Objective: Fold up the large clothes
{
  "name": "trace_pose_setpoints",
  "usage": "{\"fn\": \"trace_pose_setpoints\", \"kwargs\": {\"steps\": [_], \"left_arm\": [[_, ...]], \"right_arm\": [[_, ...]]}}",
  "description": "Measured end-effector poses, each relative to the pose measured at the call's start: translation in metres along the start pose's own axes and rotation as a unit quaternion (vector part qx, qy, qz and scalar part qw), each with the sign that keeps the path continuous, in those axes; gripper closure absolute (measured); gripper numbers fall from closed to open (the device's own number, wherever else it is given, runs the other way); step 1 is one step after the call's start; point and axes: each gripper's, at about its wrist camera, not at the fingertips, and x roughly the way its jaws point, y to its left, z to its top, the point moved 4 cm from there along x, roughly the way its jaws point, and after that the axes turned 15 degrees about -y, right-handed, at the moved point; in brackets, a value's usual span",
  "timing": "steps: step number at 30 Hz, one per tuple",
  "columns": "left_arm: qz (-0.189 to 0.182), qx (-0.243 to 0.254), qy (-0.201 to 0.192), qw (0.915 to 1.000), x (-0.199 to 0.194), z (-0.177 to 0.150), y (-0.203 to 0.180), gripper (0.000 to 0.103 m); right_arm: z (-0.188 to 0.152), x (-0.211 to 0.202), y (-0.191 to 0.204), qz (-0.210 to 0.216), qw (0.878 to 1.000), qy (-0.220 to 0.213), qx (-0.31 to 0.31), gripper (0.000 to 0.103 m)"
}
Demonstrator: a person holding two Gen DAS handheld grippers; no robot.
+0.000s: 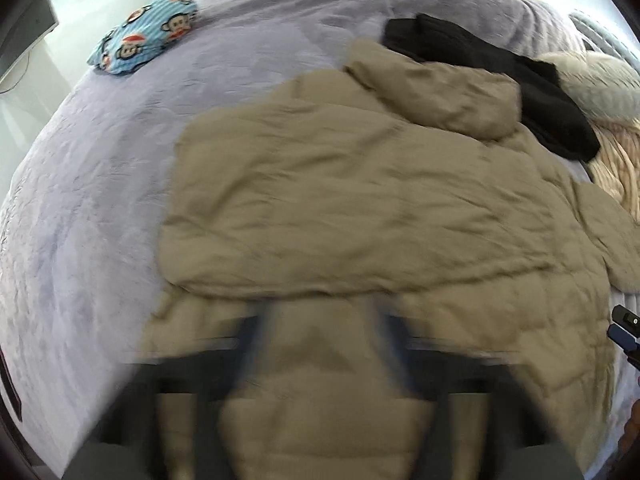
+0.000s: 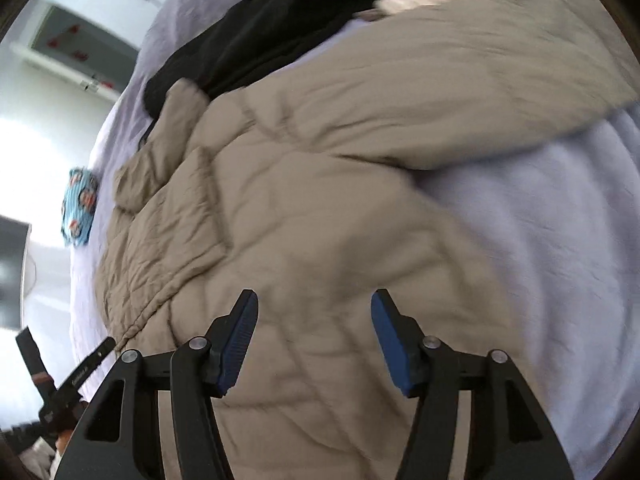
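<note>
A beige quilted puffer jacket [image 1: 360, 208] lies spread on the lavender-covered bed [image 1: 100, 200], its hood against a black garment [image 1: 540, 92]. Both the left hand-held gripper [image 1: 320, 344] and right hand-held gripper [image 2: 314, 344] hover spread apart above the jacket, gripping nothing.

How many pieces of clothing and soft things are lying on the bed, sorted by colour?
Tan: 1, the puffy coat
Black: 1, a garment
Blue with monkey print: 1, a folded cloth
Pink: 1, a knit blanket
White: 1, a fluffy thing
Total: 5, all on the lilac bed cover.
</note>
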Motion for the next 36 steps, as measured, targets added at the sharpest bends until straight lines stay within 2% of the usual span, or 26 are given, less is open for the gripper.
{"fn": "trace_pose_setpoints", "kwargs": {"steps": [1, 4, 8, 9, 14, 16, 17, 22, 26, 30, 36], "left_arm": [[-0.003, 0.002, -0.010, 0.9999, -0.006, -0.002, -0.009, 0.003], [-0.019, 0.029, -0.007, 0.9994, -0.013, -0.006, -0.040, 0.003], [-0.040, 0.048, 0.006, 0.9980, -0.014, -0.012, -0.070, 0.003], [-0.044, 0.053, 0.005, 0.9976, -0.015, -0.013, -0.080, 0.003], [-0.057, 0.071, 0.001, 0.9958, -0.018, -0.014, -0.116, 0.003], [-0.066, 0.077, 0.005, 0.9948, -0.018, -0.014, -0.130, 0.003], [-0.069, 0.081, 0.007, 0.9943, -0.016, -0.014, -0.136, 0.003], [-0.072, 0.094, 0.015, 0.9928, -0.009, -0.014, -0.164, 0.003], [-0.071, 0.093, 0.019, 0.9930, -0.002, -0.011, -0.174, 0.003], [-0.085, 0.097, 0.031, 0.9911, 0.006, -0.008, -0.184, 0.003], [-0.089, 0.079, 0.025, 0.9925, 0.012, 0.005, -0.190, 0.003]], "right_arm": [[0.001, -0.003, -0.009, -0.001, 1.000, 0.000, 0.009, 0.040], [0.005, -0.014, -0.035, -0.011, 0.999, -0.009, 0.030, 0.037], [0.015, -0.028, -0.069, -0.016, 0.998, -0.026, 0.056, 0.027], [0.019, -0.032, -0.078, -0.013, 0.997, -0.032, 0.067, 0.021], [0.041, -0.042, -0.115, -0.003, 0.991, -0.061, 0.117, 0.020], [0.051, -0.045, -0.126, 0.003, 0.989, -0.073, 0.131, 0.010], [0.056, -0.046, -0.131, 0.003, 0.987, -0.083, 0.137, 0.000], [0.082, -0.045, -0.151, 0.007, 0.982, -0.116, 0.146, 0.000], [0.105, -0.034, -0.174, 0.017, 0.979, -0.101, 0.175, 0.000], [0.125, -0.022, -0.203, 0.041, 0.966, -0.113, 0.231, 0.000], [0.147, 0.002, -0.239, 0.087, 0.925, -0.136, 0.344, 0.000]]}}
